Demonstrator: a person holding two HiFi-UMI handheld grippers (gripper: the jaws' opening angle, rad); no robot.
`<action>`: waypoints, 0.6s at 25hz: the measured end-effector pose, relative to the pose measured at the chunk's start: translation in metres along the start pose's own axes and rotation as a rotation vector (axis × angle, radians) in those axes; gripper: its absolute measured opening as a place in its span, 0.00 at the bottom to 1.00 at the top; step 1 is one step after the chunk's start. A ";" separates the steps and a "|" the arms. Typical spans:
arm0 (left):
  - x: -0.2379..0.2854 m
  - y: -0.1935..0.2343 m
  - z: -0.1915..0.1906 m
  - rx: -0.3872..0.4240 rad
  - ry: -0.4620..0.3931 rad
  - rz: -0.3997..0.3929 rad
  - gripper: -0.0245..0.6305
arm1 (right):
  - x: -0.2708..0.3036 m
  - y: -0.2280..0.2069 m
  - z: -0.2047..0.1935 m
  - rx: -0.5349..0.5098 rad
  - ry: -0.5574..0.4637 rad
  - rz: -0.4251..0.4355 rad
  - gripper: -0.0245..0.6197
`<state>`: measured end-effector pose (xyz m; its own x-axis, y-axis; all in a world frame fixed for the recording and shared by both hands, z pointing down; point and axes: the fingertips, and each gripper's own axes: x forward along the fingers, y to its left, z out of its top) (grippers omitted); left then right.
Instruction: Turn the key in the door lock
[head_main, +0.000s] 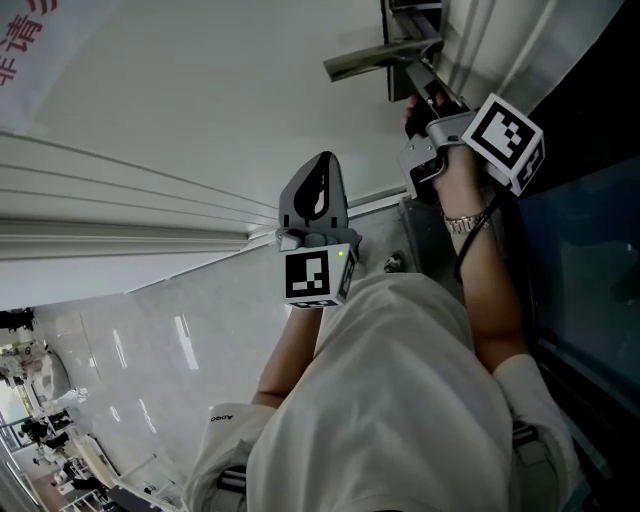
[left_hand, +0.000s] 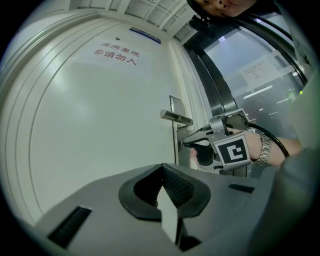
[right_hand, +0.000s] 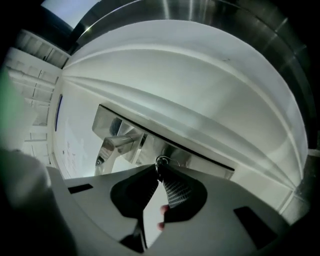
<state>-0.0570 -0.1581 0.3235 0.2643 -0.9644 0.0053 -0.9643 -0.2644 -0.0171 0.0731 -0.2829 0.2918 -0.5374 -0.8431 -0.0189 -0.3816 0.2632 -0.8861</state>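
Nearest my head camera is the person's pale clothing (head_main: 400, 400), and just past it the left tongs (head_main: 323, 160) hang with their jaws together on nothing. They point at the bare face of the door (head_main: 180, 110) and take no part in the work.

The work is all at the right tongs (head_main: 411, 70). In the right gripper view their tips are pinched on the key (right_hand: 161, 161), whose small ring shows right at the tips. The key sits in the lock plate (right_hand: 205, 159) directly ahead of them. That plate runs slanted across the view, so I judge the wrist to be rolled off level and the turn to be partway through, not finished.

The next move, as I read it, is more roll about the key's own line. The pinch must be firm, with no pull back and no sideways pry, or the tips may slip off the bow.

Room is tight on one side. The lever handle (left_hand: 176, 117) juts out just above the right tongs' tips, close enough to catch the gripper body if it drifts upward. On the outer side of the right tongs, the door's edge and the metal frame (left_hand: 216, 95) stand near. Toward the left tongs there is only flat door, and the two grippers are well apart.
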 end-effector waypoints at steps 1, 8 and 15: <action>0.000 0.000 0.000 0.000 -0.001 0.001 0.05 | 0.000 0.000 0.000 0.006 0.004 0.004 0.08; 0.000 0.003 0.002 0.011 -0.003 0.009 0.05 | -0.005 0.001 -0.006 -0.108 0.062 -0.019 0.08; 0.002 0.002 0.000 0.012 0.004 -0.001 0.05 | -0.015 0.005 -0.015 -0.484 0.126 -0.050 0.25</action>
<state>-0.0585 -0.1608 0.3237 0.2656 -0.9640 0.0092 -0.9636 -0.2658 -0.0288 0.0678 -0.2614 0.2949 -0.5852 -0.8047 0.1005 -0.6978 0.4366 -0.5678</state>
